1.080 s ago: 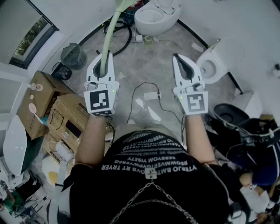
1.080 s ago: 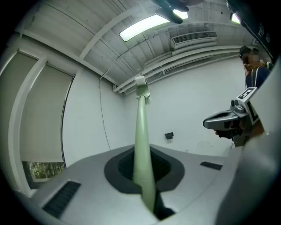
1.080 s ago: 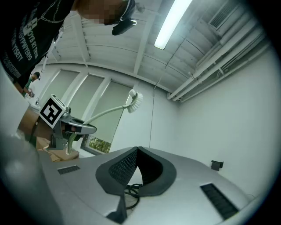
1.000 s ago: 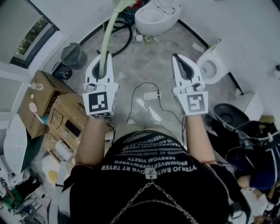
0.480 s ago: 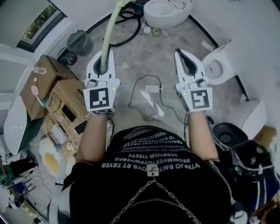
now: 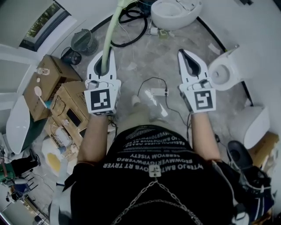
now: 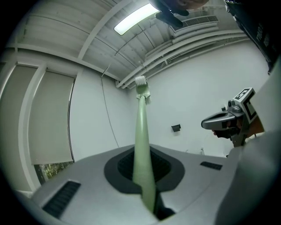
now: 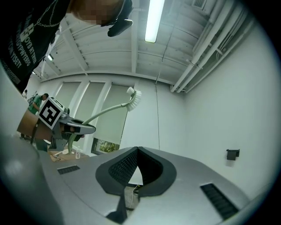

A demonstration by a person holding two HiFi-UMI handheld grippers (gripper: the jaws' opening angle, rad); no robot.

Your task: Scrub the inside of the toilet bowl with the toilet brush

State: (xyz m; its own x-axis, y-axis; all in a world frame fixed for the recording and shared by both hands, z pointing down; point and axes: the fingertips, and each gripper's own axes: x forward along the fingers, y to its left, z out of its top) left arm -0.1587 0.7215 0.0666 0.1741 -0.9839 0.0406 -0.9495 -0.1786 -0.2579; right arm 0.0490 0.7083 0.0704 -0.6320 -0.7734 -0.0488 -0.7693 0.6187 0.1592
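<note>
My left gripper [image 6: 104, 55] is shut on the pale green handle of the toilet brush [image 6: 110, 30], which rises up and away to the head view's top edge. In the left gripper view the handle [image 7: 142, 140] runs out between the jaws of the left gripper [image 7: 144, 165] to a white bristle head [image 7: 140, 84]. My right gripper [image 6: 182, 53] is shut and holds nothing; its jaws meet at the tip [image 8: 137, 151]. A white toilet bowl [image 6: 175, 13] stands on the floor far ahead. A second toilet bowl [image 6: 226, 70] is just right of the right gripper.
Cardboard boxes [image 6: 48, 90] and a small fan [image 6: 81, 40] stand at the left. A black hose [image 6: 131, 24] coils near the far toilet. A power strip [image 6: 158, 92] with its cable lies on the floor between the grippers. A third white fixture [image 6: 254, 125] sits at the right.
The head view has shifted: the floor, boxes and toilets have slid up and to the right. Both grippers keep their pose, the left still shut on the brush handle.
</note>
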